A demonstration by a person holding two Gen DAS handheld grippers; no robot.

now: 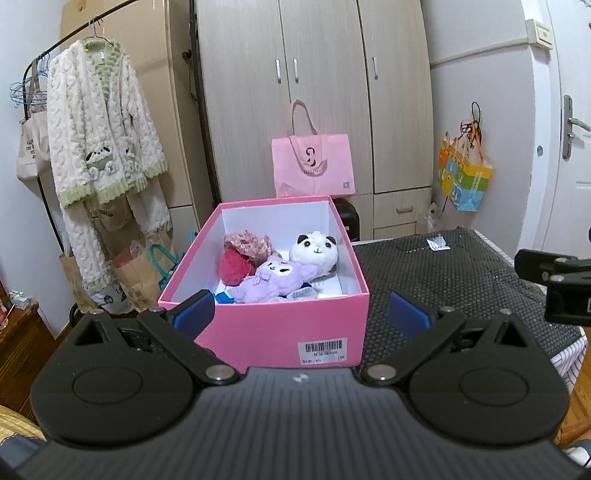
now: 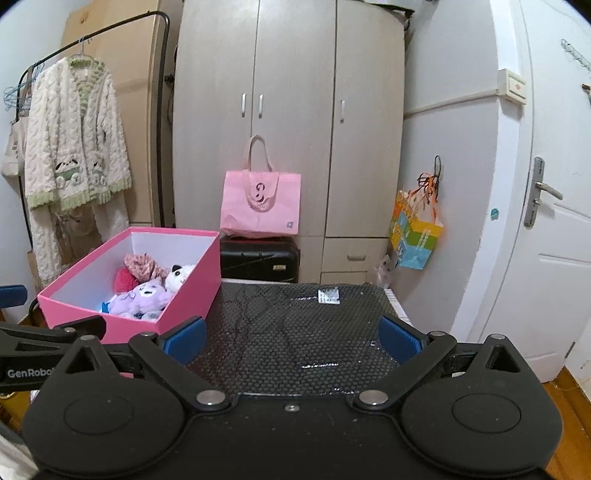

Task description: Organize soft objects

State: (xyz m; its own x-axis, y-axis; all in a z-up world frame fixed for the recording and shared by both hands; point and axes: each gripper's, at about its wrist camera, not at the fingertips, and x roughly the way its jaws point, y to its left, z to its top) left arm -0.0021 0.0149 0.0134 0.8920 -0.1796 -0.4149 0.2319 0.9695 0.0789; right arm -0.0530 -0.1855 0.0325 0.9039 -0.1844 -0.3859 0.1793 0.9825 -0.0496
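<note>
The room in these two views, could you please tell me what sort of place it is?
Most likely a bedroom at home. A tall wardrobe fills the back wall, a fluffy robe hangs on a clothes rail, and a pink box of plush toys sits in front.

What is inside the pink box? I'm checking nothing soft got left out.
The pink box holds a purple plush, panda plush, red pompom and floral scrunchie. Blue and white bits beneath are mostly covered.

Pink box; purple plush; white-black panda; red pompom; black dotted mat.
</note>
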